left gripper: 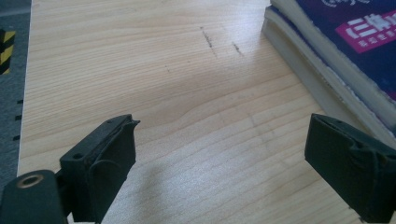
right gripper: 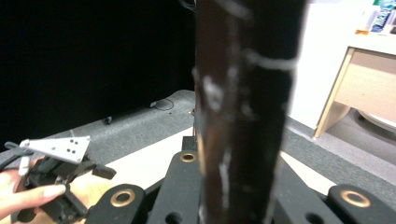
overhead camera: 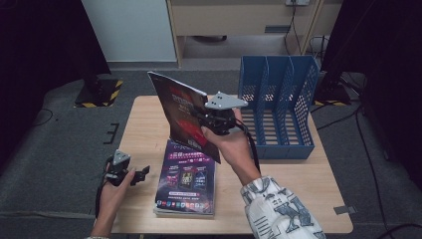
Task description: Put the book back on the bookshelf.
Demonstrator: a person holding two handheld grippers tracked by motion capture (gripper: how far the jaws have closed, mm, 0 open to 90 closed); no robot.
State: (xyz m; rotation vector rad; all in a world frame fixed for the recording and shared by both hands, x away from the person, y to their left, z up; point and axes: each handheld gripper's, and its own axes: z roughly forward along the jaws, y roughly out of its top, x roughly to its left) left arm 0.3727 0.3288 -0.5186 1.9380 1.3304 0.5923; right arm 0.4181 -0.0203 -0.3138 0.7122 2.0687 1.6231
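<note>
Magazines — 1 magazine (overhead camera: 181, 112) is lifted above the table, upright and tilted, at about 12 o'clock from the pile; its edge shows close up in the right gripper view (right gripper: 240, 112). The stack of magazines (overhead camera: 186, 179) on the table (overhead camera: 298, 199) shows at least 2 in the left gripper view (left gripper: 327, 51); the exact count cannot be told.

File racks — 1 blue file rack (overhead camera: 278, 107) with 3 slots, at 2 o'clock from the stack.

Grippers — 2: the left gripper (overhead camera: 142, 174) and the right gripper (overhead camera: 211, 122).
</note>
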